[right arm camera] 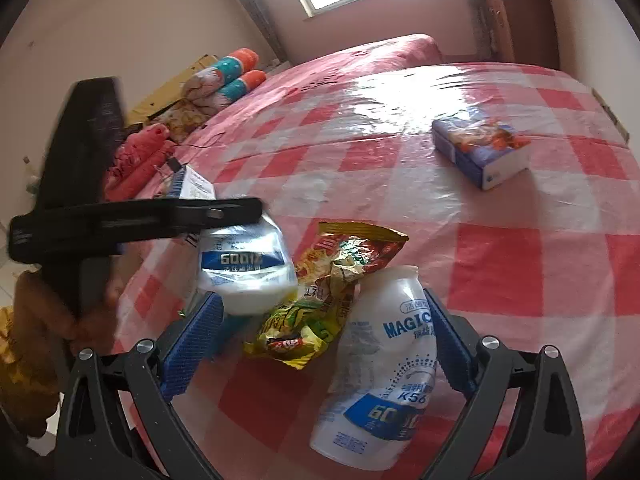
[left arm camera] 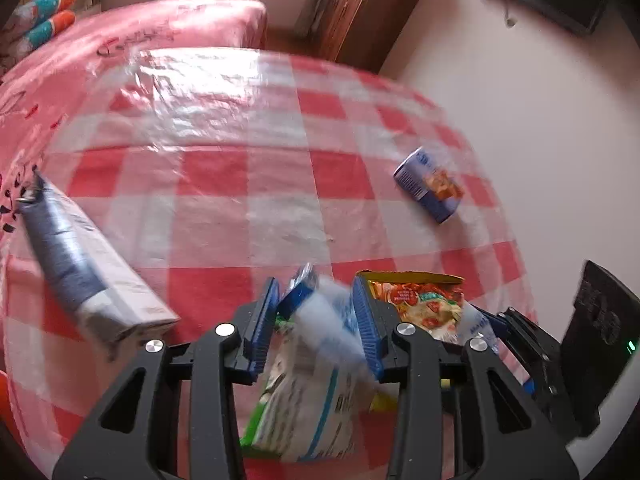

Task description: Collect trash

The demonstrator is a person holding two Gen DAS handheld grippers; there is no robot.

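Observation:
My left gripper point(left arm camera: 316, 316) is shut on a white and blue plastic bottle point(left arm camera: 328, 320), which shows blurred between the blue pads; in the right wrist view the same bottle point(right arm camera: 244, 268) hangs under the left gripper point(right arm camera: 224, 216). A crumpled red and yellow snack wrapper point(right arm camera: 332, 280) lies on the checkered tablecloth; it also shows in the left wrist view point(left arm camera: 420, 300). A second white bottle point(right arm camera: 384, 376) lies between the fingers of my open right gripper point(right arm camera: 320, 344), against the right pad. A green and white wrapper point(left arm camera: 304, 404) lies under the left gripper.
A blue tissue box point(right arm camera: 484, 148) lies farther back on the red and white checkered table point(right arm camera: 520, 260); it also shows in the left wrist view point(left arm camera: 432, 188). A long grey and white carton point(left arm camera: 84, 272) lies at the left. A pink bed point(left arm camera: 160, 28) stands behind.

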